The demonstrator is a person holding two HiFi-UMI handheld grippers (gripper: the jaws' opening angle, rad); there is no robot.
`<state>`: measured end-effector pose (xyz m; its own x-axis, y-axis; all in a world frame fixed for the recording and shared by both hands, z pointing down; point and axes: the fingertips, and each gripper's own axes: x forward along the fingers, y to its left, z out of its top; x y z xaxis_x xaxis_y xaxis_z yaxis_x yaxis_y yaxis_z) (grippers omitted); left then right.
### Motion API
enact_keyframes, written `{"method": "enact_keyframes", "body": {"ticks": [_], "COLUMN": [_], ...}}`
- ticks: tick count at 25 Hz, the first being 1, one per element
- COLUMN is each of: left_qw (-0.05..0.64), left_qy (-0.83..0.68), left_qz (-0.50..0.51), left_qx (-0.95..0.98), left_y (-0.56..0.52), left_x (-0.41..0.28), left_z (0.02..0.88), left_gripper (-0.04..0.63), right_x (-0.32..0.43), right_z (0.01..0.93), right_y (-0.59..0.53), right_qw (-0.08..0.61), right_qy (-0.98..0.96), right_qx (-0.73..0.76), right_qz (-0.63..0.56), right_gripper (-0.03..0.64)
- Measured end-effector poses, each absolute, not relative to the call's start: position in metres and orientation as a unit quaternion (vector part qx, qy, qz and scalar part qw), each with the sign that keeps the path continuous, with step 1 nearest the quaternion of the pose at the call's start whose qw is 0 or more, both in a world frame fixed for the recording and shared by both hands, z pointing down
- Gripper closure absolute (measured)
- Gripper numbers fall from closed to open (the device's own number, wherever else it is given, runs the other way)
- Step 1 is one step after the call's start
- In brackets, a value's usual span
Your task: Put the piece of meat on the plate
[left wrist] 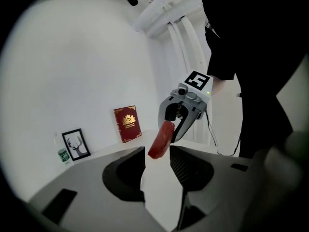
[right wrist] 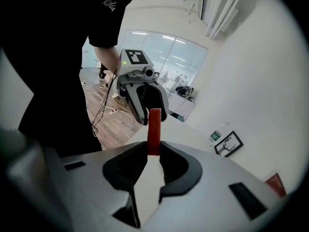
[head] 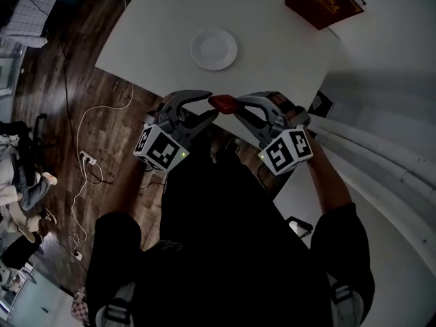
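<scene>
Here, at the left, the left gripper (head: 206,107) is held in the air in front of the person's body, its jaws wide apart and pressing on nothing. Centre: the piece of meat (head: 221,102), a flat red slab, hangs between the two grippers, well short of the plate (head: 214,49). Its free end reaches the gap at the tips of the left jaws. Right: the right gripper (head: 238,109) has its jaws clamped on the slab's other end, across the two flat faces.

The slab juts straight out from the clamped end without sagging, so it is probably stiff and light. Its smooth faces may be slippery. A hold across the flat faces, as here, looks soundest, and a grip nearer the middle would let it tip less.

At the far left of the room a wooden floor (head: 75,80) carries loose white cables (head: 95,125). The white surface (head: 272,53) lies beyond the grippers with the empty plate near its middle. A framed deer picture (left wrist: 76,144) stands against the wall, and a red book (head: 323,1) sits at the surface's far right corner.
</scene>
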<state>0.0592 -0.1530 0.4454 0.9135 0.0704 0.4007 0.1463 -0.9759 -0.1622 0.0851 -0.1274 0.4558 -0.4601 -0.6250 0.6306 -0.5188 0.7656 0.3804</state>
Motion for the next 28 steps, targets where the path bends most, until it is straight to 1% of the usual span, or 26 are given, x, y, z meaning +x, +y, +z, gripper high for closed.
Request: {"method": "enact_keyframes", "body": {"ticks": [1, 2, 5, 7, 10, 13, 15, 18, 20, 22, 26, 28], "left_qw": [0.089, 0.084, 0.088, 0.093, 0.071, 0.037, -0.009, -0.105, -0.137, -0.145, -0.138, -0.152], "left_qy": [-0.04, -0.023, 0.027, 0.055, 0.102, 0.159, 0.207, 0.263, 0.275, 0.269, 0.246, 0.247], "left_qz": [-0.201, -0.201, -0.207, -0.213, -0.221, -0.252, -0.262, -0.233, -0.22, -0.219, -0.236, -0.23], "left_qx": [-0.975, -0.976, -0.974, -0.971, -0.967, -0.954, -0.942, -0.93, -0.926, -0.927, -0.93, -0.929], "left_y": [-0.159, -0.166, -0.18, -0.185, -0.194, -0.209, -0.219, -0.225, -0.223, -0.218, -0.211, -0.209], "left_x": [0.057, 0.054, 0.046, 0.04, 0.032, 0.018, 0.009, 0.004, 0.006, 0.007, 0.0, -0.005], "left_z": [0.447, 0.448, 0.456, 0.461, 0.468, 0.485, 0.494, 0.501, 0.505, 0.509, 0.515, 0.517], "left_gripper": [0.436, 0.46, 0.574, 0.592, 0.592, 0.592, 0.592, 0.592, 0.594, 0.594, 0.592, 0.594], "right_x": [0.091, 0.096, 0.108, 0.113, 0.117, 0.117, 0.118, 0.123, 0.126, 0.126, 0.124, 0.125], "right_z": [0.458, 0.461, 0.47, 0.476, 0.484, 0.493, 0.503, 0.517, 0.525, 0.534, 0.549, 0.558], "right_y": [-0.13, -0.133, -0.144, -0.153, -0.165, -0.179, -0.188, -0.199, -0.206, -0.212, -0.226, -0.233], "right_qw": [0.399, 0.4, 0.412, 0.426, 0.448, 0.478, 0.496, 0.54, 0.582, 0.609, 0.646, 0.659], "right_qy": [-0.847, -0.843, -0.827, -0.814, -0.795, -0.773, -0.76, -0.731, -0.702, -0.683, -0.654, -0.641], "right_qx": [0.344, 0.353, 0.378, 0.39, 0.406, 0.415, 0.417, 0.414, 0.404, 0.392, 0.379, 0.378], "right_qz": [-0.067, -0.066, -0.056, -0.056, -0.051, -0.04, -0.038, -0.048, -0.075, -0.091, -0.11, -0.11], "right_gripper": [0.523, 0.523, 0.523, 0.523, 0.523, 0.523, 0.523, 0.523, 0.523, 0.523, 0.523, 0.523]}}
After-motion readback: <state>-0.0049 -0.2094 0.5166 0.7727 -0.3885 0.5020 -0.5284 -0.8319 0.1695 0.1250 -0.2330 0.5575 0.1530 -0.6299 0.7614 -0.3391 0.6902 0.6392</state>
